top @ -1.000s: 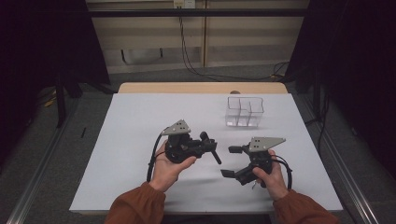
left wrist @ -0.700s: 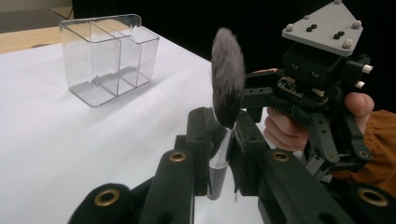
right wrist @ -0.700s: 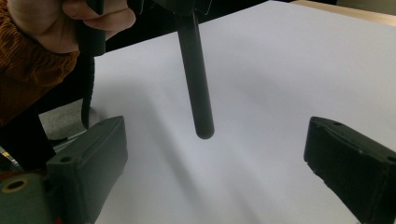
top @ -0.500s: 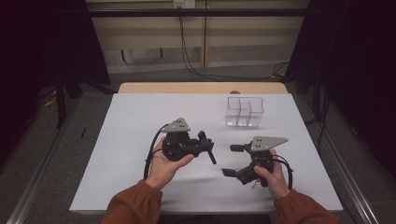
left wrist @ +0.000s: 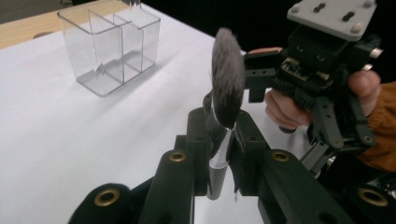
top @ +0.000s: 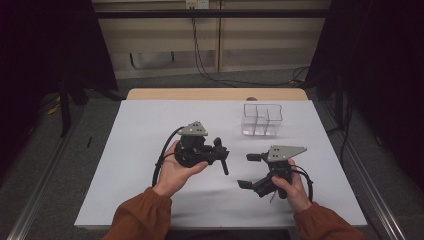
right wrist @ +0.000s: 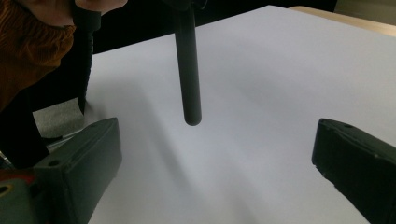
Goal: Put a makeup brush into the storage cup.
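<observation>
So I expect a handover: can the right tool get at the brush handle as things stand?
Probably yes: the right tool is open, facing the handle, which hangs free below the left tool.

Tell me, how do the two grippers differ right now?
The left gripper has its jaws shut on a makeup brush, clamped at the ferrule with the bristles up; the right gripper has its jaws wide open with nothing between them. The left is lifted in an upturned palm, nearer the clear organizer; the right sits lower, by the table's near edge. Both are black, hand-held, and topped by a grey plate.
</observation>
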The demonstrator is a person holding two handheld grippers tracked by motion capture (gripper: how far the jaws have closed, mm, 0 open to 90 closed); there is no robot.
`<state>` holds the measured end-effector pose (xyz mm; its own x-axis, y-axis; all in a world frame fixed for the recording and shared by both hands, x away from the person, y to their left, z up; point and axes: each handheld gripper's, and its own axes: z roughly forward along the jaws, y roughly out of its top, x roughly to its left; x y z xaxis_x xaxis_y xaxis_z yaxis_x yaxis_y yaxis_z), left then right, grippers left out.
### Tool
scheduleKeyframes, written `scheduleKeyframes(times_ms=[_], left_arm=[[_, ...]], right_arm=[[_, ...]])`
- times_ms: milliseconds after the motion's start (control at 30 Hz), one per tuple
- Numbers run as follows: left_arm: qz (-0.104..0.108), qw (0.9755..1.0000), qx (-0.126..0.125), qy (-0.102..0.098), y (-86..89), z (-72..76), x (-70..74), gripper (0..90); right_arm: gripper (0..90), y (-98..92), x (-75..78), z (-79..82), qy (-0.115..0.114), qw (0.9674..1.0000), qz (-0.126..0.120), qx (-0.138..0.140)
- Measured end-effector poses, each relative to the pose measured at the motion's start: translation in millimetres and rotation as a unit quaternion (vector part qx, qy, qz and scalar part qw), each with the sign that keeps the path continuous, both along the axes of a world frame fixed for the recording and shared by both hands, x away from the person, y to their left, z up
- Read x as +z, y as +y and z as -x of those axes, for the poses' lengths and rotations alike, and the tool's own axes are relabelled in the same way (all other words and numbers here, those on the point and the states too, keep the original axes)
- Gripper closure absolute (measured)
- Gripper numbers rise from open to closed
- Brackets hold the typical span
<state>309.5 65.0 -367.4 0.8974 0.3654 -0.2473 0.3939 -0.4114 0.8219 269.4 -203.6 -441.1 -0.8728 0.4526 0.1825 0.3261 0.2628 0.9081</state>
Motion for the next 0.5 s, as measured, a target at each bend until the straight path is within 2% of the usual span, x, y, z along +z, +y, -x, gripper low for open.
scheduleKeyframes(times_ms=[67,167,333,500], left_arm=[[-0.019,0.9998,-0.008,0.008,-2.4,-0.5,-2.4,79.5],[-0.031,0.9993,-0.012,0.014,-3.6,-0.6,-2.8,79.5],[-0.035,0.9992,-0.014,0.014,-2.3,-1.2,-1.2,79.5],[-0.042,0.9988,-0.018,0.019,-2.3,-2.1,-1.5,79.6]], right_arm=[[0.7,0.6,-0.5,-0.1,-0.007,1.0,0.005,0.002],[0.7,1.6,-1.6,-0.6,-0.007,0.9999,0.01,0.006],[0.7,4.4,-1.0,-1.1,-0.02,0.9997,0.015,0.006],[1.0,7.9,-0.3,-5.2,-0.021,0.9996,0.016,0.012]])
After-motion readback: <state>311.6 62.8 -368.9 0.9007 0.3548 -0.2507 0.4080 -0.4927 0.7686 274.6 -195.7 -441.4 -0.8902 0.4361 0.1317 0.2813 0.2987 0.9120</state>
